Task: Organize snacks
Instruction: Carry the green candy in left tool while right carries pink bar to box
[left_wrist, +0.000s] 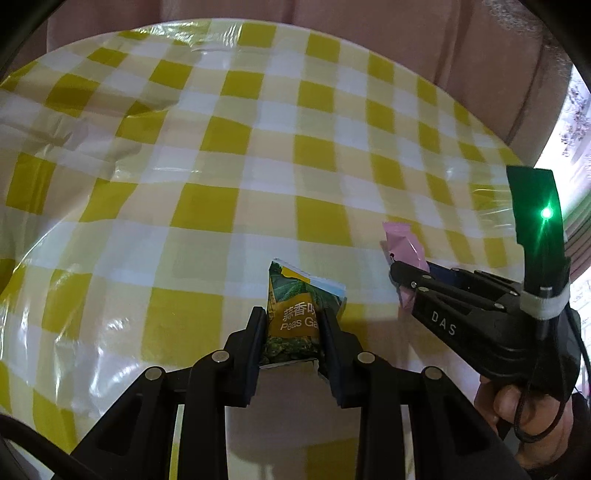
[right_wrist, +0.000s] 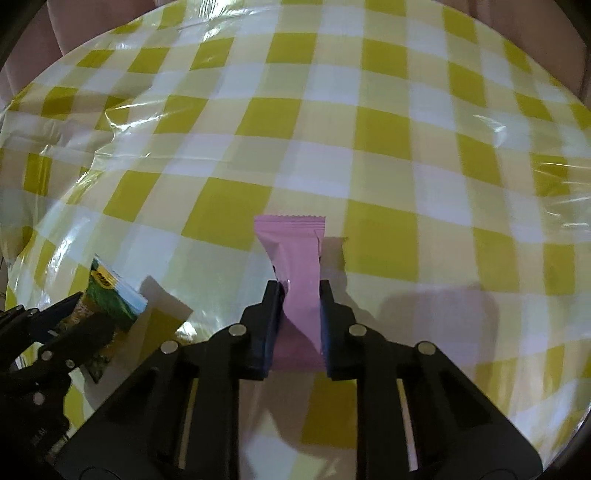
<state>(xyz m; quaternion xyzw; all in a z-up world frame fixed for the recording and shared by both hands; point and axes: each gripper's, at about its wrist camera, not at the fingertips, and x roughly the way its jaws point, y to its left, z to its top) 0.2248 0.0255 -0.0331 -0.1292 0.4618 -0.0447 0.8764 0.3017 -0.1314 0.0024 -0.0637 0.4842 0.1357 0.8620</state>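
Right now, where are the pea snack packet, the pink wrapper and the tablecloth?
pea snack packet (left_wrist: 295, 317), left wrist view, printed yellow label
pink wrapper (right_wrist: 295, 258), right wrist view, flat middle
tablecloth (right_wrist: 384, 122), right wrist view, bare yellow check

Both cams are riding on the grippers, looking steeply down & fwd along the fingers, close over the checked tablecloth (left_wrist: 258, 155). Left cam is catching the right gripper (left_wrist: 397, 275) at its right edge; right cam is catching the left gripper (right_wrist: 79, 308) at its lower left. Both views are sharing the cloth's middle, the pea packet (left_wrist: 299, 314) & pink packet (right_wrist: 295, 266).
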